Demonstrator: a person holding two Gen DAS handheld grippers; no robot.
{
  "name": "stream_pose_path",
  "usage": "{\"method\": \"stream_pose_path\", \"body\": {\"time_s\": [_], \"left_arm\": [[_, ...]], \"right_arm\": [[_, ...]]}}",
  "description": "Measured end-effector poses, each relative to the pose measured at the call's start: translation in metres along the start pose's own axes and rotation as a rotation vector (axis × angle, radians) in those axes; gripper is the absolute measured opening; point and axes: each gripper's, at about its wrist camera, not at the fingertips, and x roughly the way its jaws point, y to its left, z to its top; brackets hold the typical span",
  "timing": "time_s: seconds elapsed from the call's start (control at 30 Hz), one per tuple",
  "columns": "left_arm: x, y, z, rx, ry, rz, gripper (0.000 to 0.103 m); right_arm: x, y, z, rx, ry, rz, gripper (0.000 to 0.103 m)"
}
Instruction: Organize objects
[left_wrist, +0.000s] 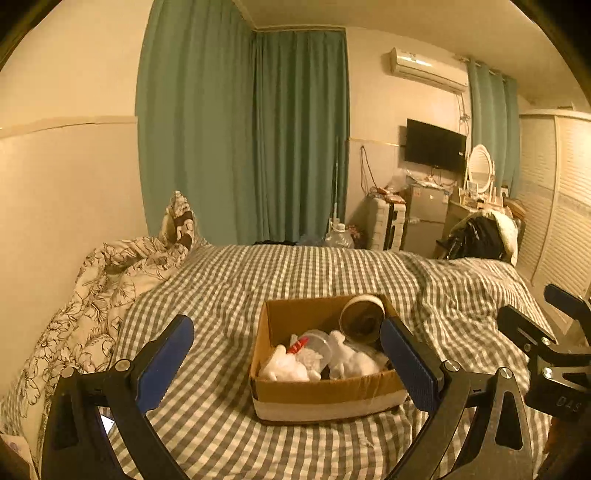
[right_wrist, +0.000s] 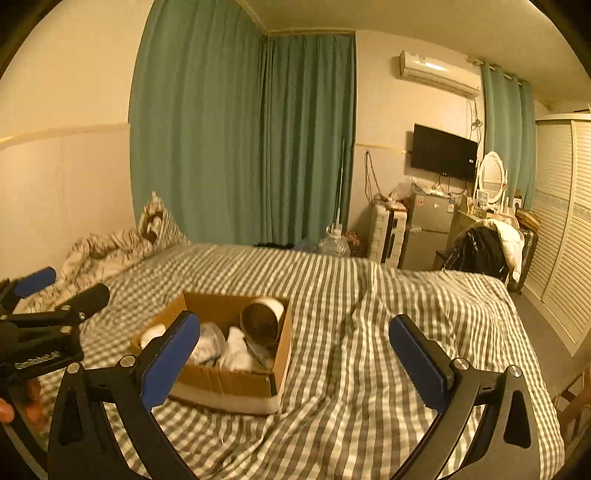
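Observation:
An open cardboard box (left_wrist: 325, 393) sits on the checked bed cover (left_wrist: 236, 280). Inside lie a round roll with a dark core (left_wrist: 364, 318), a clear plastic container with a red label (left_wrist: 312, 345) and white crumpled items (left_wrist: 284, 367). My left gripper (left_wrist: 286, 354) is open and empty, held above the bed in front of the box. My right gripper (right_wrist: 295, 347) is open and empty, just right of the box (right_wrist: 236, 384). The roll (right_wrist: 263, 320) leans in the box's far right corner. Each gripper shows at the edge of the other's view.
A floral quilt and pillow (left_wrist: 122, 266) are bunched at the bed's left. Green curtains (left_wrist: 243, 140) hang behind. A small fridge (left_wrist: 424, 218), a wall TV (left_wrist: 435, 146), a dresser with mirror (left_wrist: 480, 166) and a louvred wardrobe (left_wrist: 557, 206) stand at right.

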Motion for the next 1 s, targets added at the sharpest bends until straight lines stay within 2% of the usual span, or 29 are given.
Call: {"method": "stream_pose_path", "body": {"time_s": [0.2, 0.43, 0.57, 1.0], "left_arm": [[-0.004, -0.004, -0.017, 0.002, -0.017, 0.003, 0.103], [0.003, -0.002, -0.030, -0.006, 0.000, 0.026, 0.103], [0.005, 0.003, -0.032, -0.010, 0.006, 0.050, 0.103], [0.007, 0.010, -0.029, -0.017, 0.012, 0.057, 0.103]], "right_arm": [[0.000, 0.002, -0.008, 0.010, -0.008, 0.028, 0.103], [0.015, 0.002, -0.024, 0.018, 0.036, 0.020, 0.103], [0.021, 0.001, -0.028, 0.022, 0.053, 0.018, 0.103], [0.020, 0.005, -0.027, 0.008, 0.051, 0.017, 0.103]]}}
